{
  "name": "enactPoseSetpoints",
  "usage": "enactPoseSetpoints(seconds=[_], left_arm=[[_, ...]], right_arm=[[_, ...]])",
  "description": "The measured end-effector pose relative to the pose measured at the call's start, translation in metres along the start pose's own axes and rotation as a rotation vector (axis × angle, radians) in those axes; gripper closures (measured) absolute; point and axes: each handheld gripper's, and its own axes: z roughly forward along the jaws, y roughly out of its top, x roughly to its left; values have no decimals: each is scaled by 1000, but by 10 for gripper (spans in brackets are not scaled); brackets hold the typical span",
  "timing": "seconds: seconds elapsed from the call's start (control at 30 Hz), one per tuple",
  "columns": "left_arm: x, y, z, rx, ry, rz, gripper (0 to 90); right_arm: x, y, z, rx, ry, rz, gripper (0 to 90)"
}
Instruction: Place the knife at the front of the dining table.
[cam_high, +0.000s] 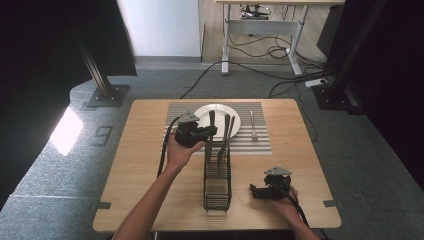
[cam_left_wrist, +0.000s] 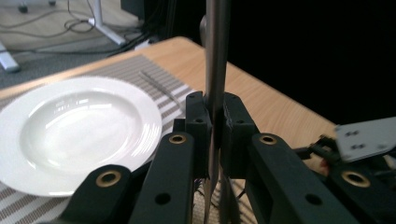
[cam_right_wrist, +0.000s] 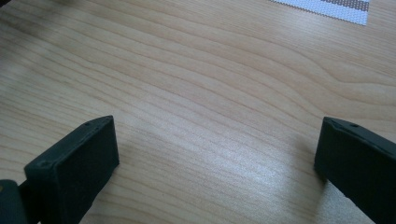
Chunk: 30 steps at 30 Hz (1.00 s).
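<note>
Inspecting scene, largest item first:
Table (cam_high: 140, 165): light wood-grain top, rectangular w/ rounded corners; grain lines plain in right gripper view.
Placemat (cam_high: 260, 145): woven, grey/white stripes, rectangular, at far-centre of table.
Plate (cam_high: 237, 120): white glossy ceramic, round, shallow well w/ broad rim; sits on placemat. Also in left gripper view (cam_left_wrist: 70, 130).
Rack (cam_high: 217, 190): black wire cutlery caddy, tall, narrow, upright, mid-table just near side of placemat; several utensil handles stand up out of it.
Left gripper (cam_high: 212, 132): black, grey 3-cornered plate on top, held at rack's far end. Jaws closed tight on utensil handle; pads press both sides.
Right gripper (cam_high: 252, 191): black, low over table at near right, well apart from rack. Jaws spread wide, nothing between them; bare wood below.
Utensil handle (cam_left_wrist: 215, 60): smooth grey metal, slim, upright, clamped in left gripper above rack; head type cannot tell.
Fork (cam_high: 253, 127): metal, slim, lying flat on placemat right of plate.
</note>
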Motion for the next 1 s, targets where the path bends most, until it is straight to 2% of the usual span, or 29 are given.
enactPoseSetpoints(seconds=[0.23, 0.4, 0.5, 0.63, 0.67, 0.83, 0.9, 0.93, 1.0], left_arm=[[-9, 16, -19, -64, -6, 16, 832], [-14, 33, -34, -109, -5, 32, 832], [-17, 42, -44, -139, 2, 27, 832], [-19, 53, -60, -173, 21, 42, 832], [-19, 57, -68, -192, 28, 44, 832], [-15, 61, -83, -206, 52, 43, 832], [-11, 58, -87, -198, 76, 49, 831], [-5, 53, -88, -182, 105, 43, 831], [-2, 49, -89, -175, 116, 36, 831]], right_arm=[[0, 0, 0, 2, 0, 1, 0], [0, 0, 0, 1, -1, 1, 0], [0, 0, 0, 3, -1, 2, 0], [1, 0, -1, 1, -3, 1, 0], [1, 0, -1, 1, -4, 2, 0], [1, 0, -1, 1, -4, 3, 0], [1, 0, -1, 0, -5, 2, 0], [1, 0, -1, 1, -4, 4, 0], [1, 0, -1, 2, -3, 4, 0]])
